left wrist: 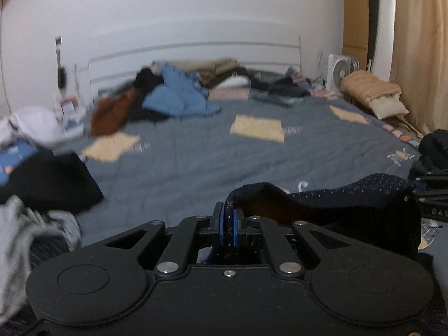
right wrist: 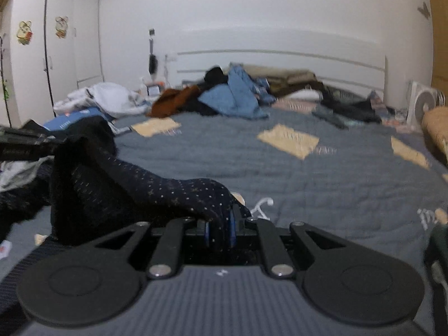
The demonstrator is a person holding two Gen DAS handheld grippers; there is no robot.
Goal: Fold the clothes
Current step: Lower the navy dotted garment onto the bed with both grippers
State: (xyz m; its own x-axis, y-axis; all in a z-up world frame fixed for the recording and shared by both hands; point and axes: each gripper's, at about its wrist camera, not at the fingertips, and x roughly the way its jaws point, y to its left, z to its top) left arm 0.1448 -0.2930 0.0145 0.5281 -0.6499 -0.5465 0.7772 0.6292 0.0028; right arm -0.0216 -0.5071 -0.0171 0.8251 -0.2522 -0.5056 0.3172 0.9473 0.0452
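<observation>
A dark navy garment with small light dots (left wrist: 350, 201) stretches between my two grippers, low over the grey-blue bed quilt (left wrist: 196, 162). My left gripper (left wrist: 229, 218) is shut on one edge of it, the cloth pinched between the blue pads. From there the fabric runs right toward the other gripper's black body (left wrist: 431, 187). In the right wrist view the same dotted garment (right wrist: 156, 190) sags to the left, and my right gripper (right wrist: 221, 229) is shut on its other edge. The left gripper's body (right wrist: 19, 142) shows at the far left.
A heap of unfolded clothes (left wrist: 168, 95), blue, brown and black, lies at the head of the bed by the white headboard (right wrist: 280, 61). Black and white garments (left wrist: 42, 184) sit at the left edge. A tan bundle (left wrist: 372, 89) and a fan (left wrist: 340, 70) stand at the right. White wardrobe (right wrist: 42, 50) left.
</observation>
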